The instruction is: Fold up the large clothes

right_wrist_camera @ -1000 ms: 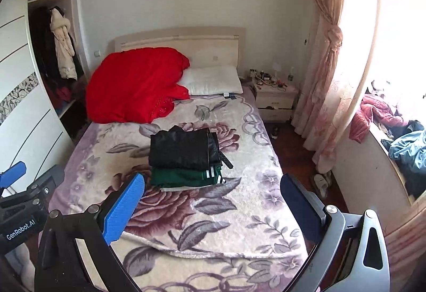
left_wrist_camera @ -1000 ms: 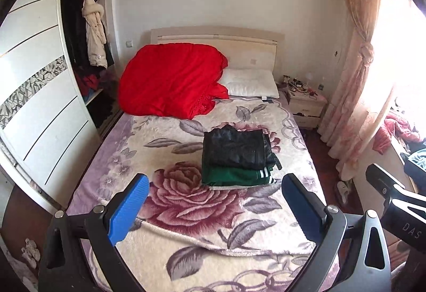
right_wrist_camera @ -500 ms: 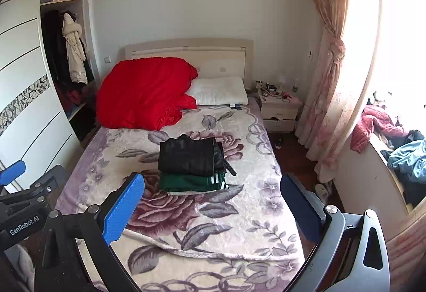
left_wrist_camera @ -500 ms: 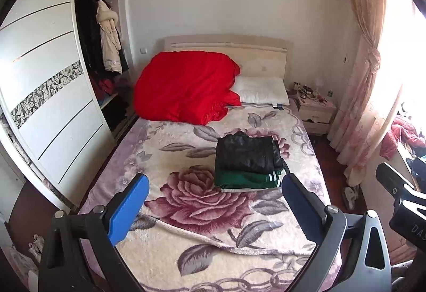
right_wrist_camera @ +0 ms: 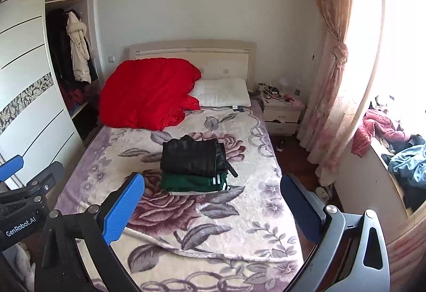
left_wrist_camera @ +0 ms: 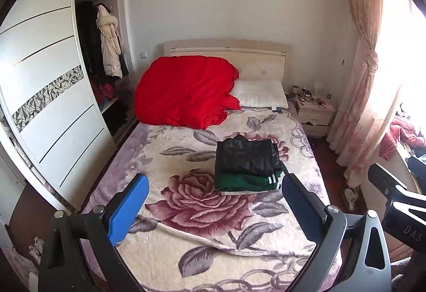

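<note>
Step in hand, by judgement: the folding of the visible garments looks finished, and both tools stand back from the bed with nothing in them. Left gripper: jaws spread wide, blue pads well apart, holding nothing, raised above the foot of the bed. Right gripper: likewise wide open and empty, beside the left one at the foot end. Task item: a stack of folded clothes, lying near the middle of the floral blanket, well apart from both grippers. Upper piece: black garment, folded to a neat rectangle, faint sheen, a dark strap or tab trailing off its right corner. Lower piece: green garment with white stripes at its right edge, folded flat, its front edge showing beneath the black one. A pale strip under the green may be a third layer; cannot tell. Next move, by judgement: fetch another large garment, perhaps from the heap of clothes by the window, which calls for a turn to the right and a spread-out lay on the bed's bare blanket. Also on the bed: red quilt and white pillow at the headboard.
</note>
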`<state>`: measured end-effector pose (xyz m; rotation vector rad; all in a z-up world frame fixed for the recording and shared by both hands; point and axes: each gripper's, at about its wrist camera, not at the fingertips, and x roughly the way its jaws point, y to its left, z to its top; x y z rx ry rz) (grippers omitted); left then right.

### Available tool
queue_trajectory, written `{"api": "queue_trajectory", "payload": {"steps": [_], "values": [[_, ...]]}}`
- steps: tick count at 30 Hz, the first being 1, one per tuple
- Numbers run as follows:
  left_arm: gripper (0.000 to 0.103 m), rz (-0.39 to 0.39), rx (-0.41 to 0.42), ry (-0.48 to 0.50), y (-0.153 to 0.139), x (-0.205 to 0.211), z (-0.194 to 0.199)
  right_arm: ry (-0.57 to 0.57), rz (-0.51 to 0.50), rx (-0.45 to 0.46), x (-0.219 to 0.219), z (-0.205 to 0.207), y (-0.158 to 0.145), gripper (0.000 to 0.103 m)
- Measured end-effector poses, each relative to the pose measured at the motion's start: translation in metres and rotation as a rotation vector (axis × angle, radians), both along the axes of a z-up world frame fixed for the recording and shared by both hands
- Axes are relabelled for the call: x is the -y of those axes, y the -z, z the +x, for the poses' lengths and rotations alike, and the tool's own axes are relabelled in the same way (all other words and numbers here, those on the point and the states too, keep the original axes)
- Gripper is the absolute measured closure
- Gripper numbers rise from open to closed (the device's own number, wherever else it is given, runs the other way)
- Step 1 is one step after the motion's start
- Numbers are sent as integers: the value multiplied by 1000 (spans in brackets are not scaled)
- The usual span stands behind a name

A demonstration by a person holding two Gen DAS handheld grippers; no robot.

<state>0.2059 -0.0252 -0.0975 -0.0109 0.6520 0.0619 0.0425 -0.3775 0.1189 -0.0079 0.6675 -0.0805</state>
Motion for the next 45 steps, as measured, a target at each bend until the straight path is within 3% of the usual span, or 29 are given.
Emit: {"api": "queue_trajectory", "payload": {"steps": [45], "values": [[1, -4, 29, -10, -16, 10, -3, -53, -3, 35, 9, 14, -10, 0]]}}
